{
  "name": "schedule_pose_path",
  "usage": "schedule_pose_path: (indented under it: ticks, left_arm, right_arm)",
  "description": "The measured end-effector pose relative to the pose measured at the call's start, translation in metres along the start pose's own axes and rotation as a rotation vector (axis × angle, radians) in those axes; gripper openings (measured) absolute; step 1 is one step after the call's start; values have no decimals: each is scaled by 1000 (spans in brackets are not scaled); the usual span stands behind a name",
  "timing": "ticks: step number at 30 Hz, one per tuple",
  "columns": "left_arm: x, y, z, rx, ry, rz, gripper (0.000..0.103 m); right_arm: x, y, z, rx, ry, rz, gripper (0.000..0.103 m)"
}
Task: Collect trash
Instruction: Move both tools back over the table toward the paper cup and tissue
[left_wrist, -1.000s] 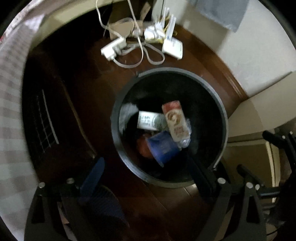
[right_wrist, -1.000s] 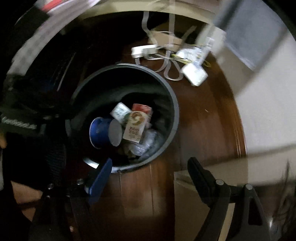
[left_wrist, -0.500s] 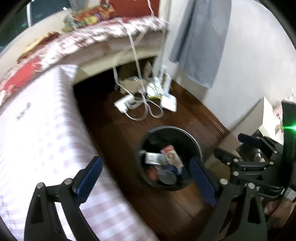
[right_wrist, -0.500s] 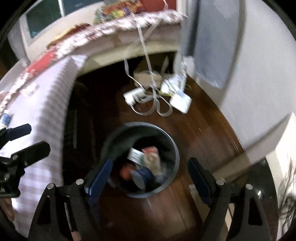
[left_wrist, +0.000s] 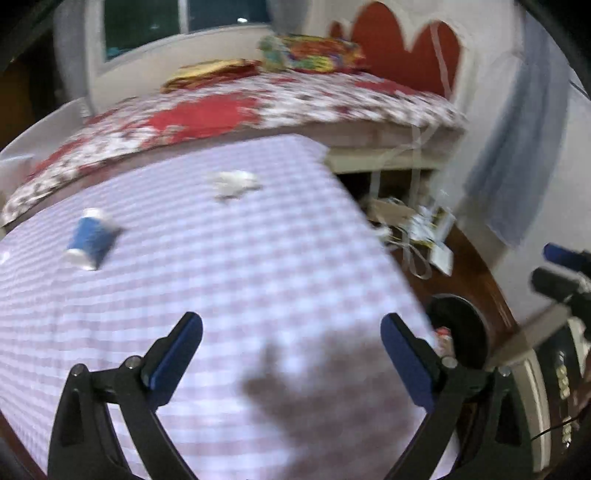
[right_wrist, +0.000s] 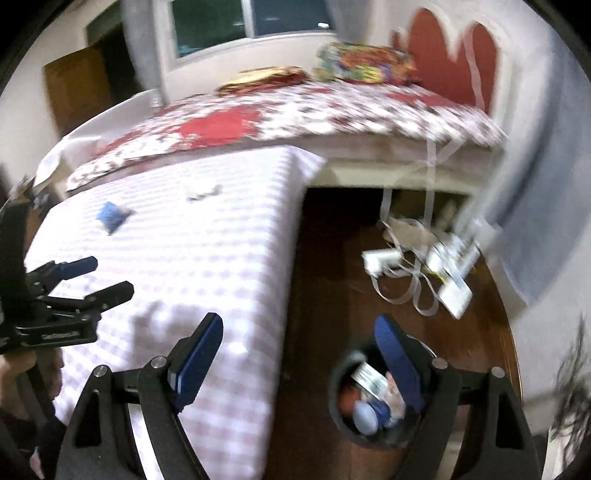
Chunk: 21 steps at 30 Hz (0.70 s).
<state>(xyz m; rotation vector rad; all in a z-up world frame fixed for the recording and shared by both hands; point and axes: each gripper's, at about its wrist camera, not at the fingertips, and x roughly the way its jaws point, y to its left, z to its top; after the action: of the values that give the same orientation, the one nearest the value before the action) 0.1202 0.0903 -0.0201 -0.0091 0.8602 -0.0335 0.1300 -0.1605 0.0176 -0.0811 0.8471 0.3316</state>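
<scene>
- One blue cup (left_wrist: 90, 242) is seen on the checked cloth.
- One crumpled white paper (left_wrist: 236, 183) is seen.
- One black bin (right_wrist: 373, 435) is counted.
- Two grippers are seen.

A cup (left_wrist: 89, 243) and a wad (left_wrist: 236, 183) lie apart on the table (left_wrist: 258, 258) — the bin (right_wrist: 373, 398) stands on the floor to its right, the bed (left_wrist: 280, 107) behind.

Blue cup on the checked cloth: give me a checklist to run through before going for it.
1. Left tongs open and empty: ok.
2. Right tongs open and empty: ok.
3. Blue cup in view, lying on its side on the checked cloth: ok.
4. Nothing lying against the cup: ok; crumpled white scrap lies apart.
5. Bin has room: cannot tell, trash inside.
6. Picture sharp enough to aim: not ok, blurred.
</scene>
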Motion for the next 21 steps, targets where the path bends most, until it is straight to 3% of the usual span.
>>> schedule_pose_path:
  ticks: [5, 11, 21]
  left_arm:
    - [-11, 72, 2, -114, -52, 81, 98]
    - [-12, 149, 7, -200, -96, 188, 97]
    - [15, 217, 15, -229, -113, 275, 96]
  right_arm:
    - [9, 60, 57, -105, -14, 68, 86]
    - [30, 118, 113, -194, -33, 78, 86]
    - [107, 180, 158, -256, 34, 77, 86]
